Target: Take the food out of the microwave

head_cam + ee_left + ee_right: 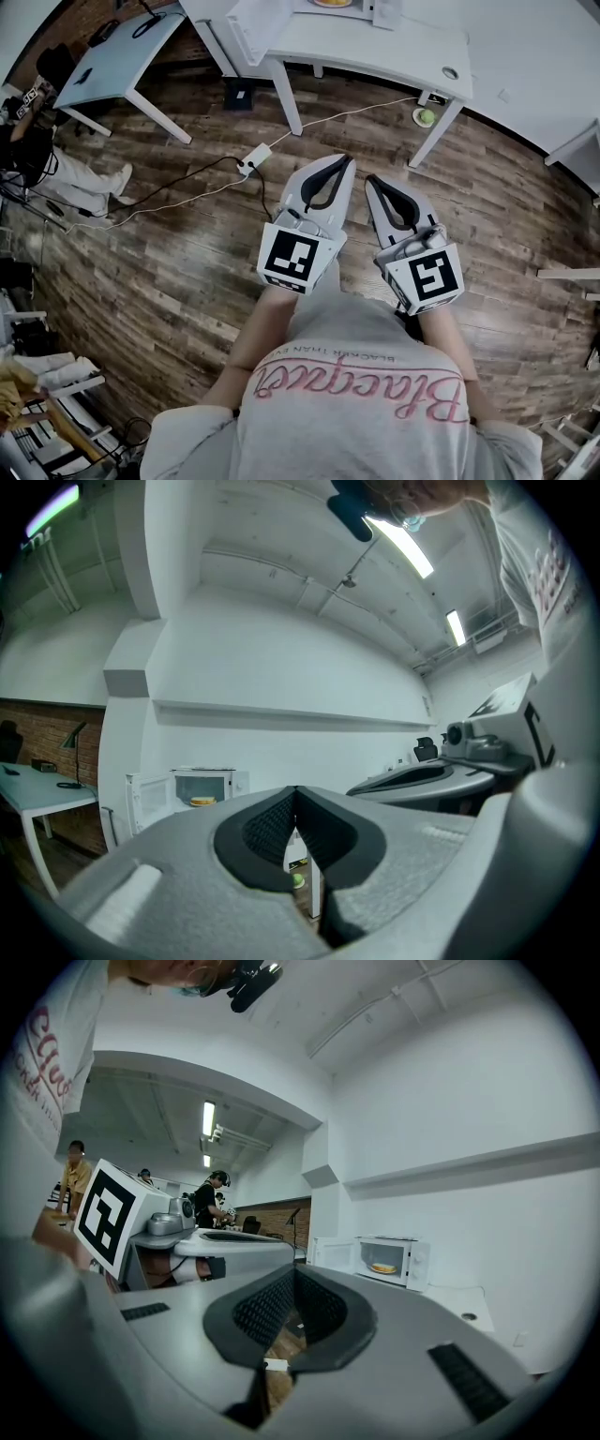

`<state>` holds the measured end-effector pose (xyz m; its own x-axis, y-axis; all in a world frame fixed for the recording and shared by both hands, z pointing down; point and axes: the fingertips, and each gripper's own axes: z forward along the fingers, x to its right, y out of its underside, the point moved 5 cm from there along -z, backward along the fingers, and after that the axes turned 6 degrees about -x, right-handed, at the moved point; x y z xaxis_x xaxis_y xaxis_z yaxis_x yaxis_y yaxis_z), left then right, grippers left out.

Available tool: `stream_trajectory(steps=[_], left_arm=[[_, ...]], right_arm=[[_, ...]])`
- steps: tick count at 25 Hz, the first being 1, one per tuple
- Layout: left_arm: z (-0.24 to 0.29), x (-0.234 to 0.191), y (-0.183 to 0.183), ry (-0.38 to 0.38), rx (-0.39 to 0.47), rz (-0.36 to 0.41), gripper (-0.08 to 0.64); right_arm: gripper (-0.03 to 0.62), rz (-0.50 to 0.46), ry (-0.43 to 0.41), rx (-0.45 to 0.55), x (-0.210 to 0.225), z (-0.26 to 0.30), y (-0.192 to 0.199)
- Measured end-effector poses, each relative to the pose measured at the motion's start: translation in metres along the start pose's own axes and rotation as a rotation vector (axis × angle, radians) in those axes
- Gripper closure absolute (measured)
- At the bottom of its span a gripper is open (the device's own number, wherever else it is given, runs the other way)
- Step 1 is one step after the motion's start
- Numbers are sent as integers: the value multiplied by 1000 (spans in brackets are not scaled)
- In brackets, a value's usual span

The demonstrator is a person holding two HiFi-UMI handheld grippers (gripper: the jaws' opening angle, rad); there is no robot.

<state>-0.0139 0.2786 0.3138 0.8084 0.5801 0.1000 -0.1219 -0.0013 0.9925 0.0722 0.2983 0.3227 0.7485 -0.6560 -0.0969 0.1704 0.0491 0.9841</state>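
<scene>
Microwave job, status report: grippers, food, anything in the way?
Left gripper shut, empty. Right gripper shut, empty. Food sits inside open microwave, well beyond reach. Power strip on floor ahead.

Head view: high up, steeply down onto floor (169, 281) and white desk (375, 42). Left gripper view, right gripper view: level along own jaws, both facing the distant microwave (202, 794) on that desk.

food (382, 1267) too small to identify, bystander (75, 183) cropped
</scene>
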Motion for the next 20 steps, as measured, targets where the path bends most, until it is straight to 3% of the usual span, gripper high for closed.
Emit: stream_trajectory(steps=[20], left_arm=[[94, -133, 4, 32, 12, -21, 554]], right_arm=[[581, -34, 34, -39, 57, 145, -23]])
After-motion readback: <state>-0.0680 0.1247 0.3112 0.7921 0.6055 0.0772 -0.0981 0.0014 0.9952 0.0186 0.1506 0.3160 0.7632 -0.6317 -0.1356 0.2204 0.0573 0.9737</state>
